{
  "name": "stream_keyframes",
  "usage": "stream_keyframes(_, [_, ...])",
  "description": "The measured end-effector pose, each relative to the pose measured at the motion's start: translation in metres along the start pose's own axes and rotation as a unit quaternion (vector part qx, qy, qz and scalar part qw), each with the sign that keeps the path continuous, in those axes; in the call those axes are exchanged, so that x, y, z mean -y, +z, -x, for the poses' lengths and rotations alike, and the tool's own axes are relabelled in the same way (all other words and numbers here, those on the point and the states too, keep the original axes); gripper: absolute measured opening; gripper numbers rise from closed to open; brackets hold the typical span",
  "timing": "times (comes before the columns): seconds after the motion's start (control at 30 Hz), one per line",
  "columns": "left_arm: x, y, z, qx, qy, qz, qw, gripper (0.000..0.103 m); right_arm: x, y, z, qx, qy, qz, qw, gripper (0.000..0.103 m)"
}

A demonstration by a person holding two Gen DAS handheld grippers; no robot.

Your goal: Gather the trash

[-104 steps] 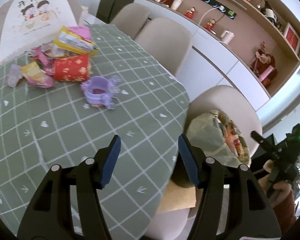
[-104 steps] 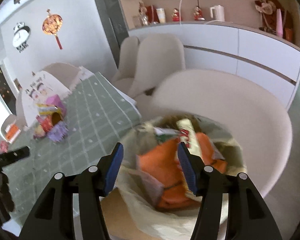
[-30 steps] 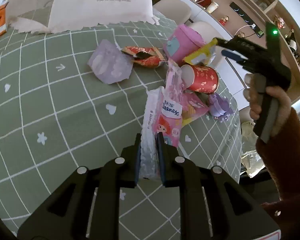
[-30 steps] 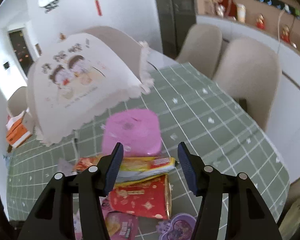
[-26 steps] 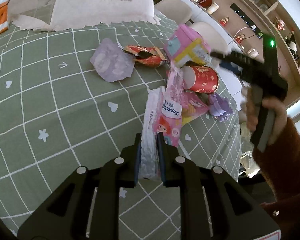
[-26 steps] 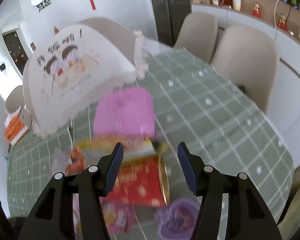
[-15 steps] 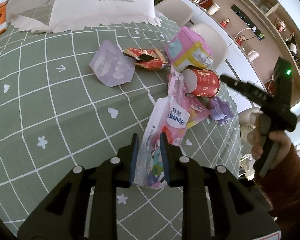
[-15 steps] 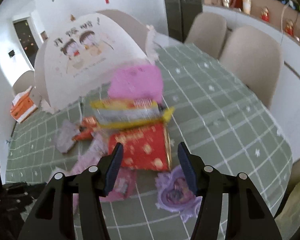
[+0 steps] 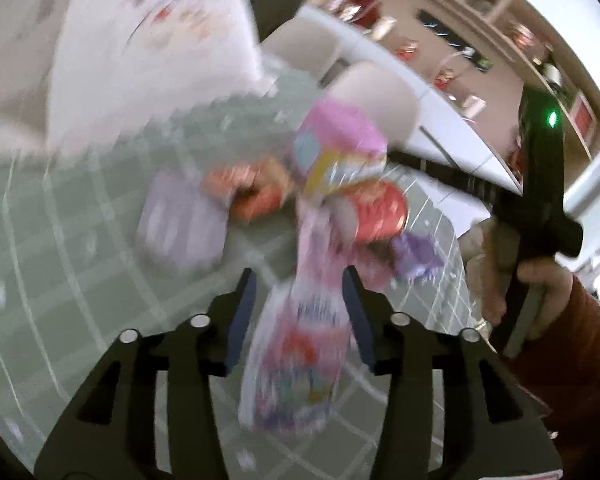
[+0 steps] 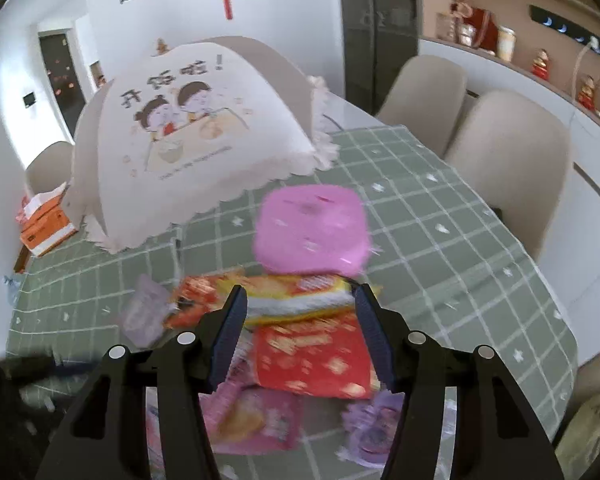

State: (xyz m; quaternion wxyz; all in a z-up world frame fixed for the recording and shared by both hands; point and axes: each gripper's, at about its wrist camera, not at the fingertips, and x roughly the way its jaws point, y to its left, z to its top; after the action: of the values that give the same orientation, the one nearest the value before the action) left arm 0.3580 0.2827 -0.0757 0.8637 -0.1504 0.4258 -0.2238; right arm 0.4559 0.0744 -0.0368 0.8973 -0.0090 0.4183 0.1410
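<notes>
On the green checked tablecloth (image 10: pixel 440 248) lies a pile of trash. It holds a pink box (image 10: pixel 312 228), a yellow wrapper (image 10: pixel 300 292), a red paper cup (image 10: pixel 312 356) on its side, a purple heart-shaped container (image 10: pixel 374 428) and a lilac packet (image 10: pixel 144 312). In the blurred left wrist view a pink tissue pack (image 9: pixel 300 340) stands between the jaws of my left gripper (image 9: pixel 298 308). Those jaws are opening, and a gap shows beside the left pad. My right gripper (image 10: pixel 300 320) hangs open just above the yellow wrapper and the cup, holding nothing.
A white food cover (image 10: pixel 196 132) with a cartoon print stands behind the pile. An orange tissue box (image 10: pixel 46 228) sits at the far left. Beige chairs (image 10: pixel 508 148) line the table's right side. A hand (image 9: pixel 540 280) in a red sleeve carries the right gripper.
My left gripper's jaws have spread apart around the tissue pack, and that gripper has lifted. My right gripper has moved in over the yellow wrapper and red cup.
</notes>
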Motion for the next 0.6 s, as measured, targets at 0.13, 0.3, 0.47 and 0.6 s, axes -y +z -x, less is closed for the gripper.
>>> stream_keyframes(0.13, [0.018, 0.039, -0.029, 0.022, -0.023, -0.097, 0.9948, 0.049, 0.029, -0.016, 0.006, -0.011, -0.015, -0.023, 1.000, 0.054])
stream_keyframes(0.3, [0.031, 0.073, -0.087, -0.005, -0.020, -0.153, 0.9880, 0.049, 0.063, -0.034, 0.017, -0.018, -0.029, -0.062, 0.997, 0.054])
stream_keyframes(0.47, [0.034, 0.084, -0.119, -0.048, -0.028, -0.129, 0.9901, 0.013, 0.079, -0.049, 0.031, -0.020, -0.033, -0.079, 0.996, 0.054])
stream_keyframes(0.6, [0.037, 0.073, -0.081, -0.026, -0.018, -0.115, 0.9929, 0.010, 0.072, -0.057, 0.038, -0.022, -0.010, -0.084, 0.996, 0.054])
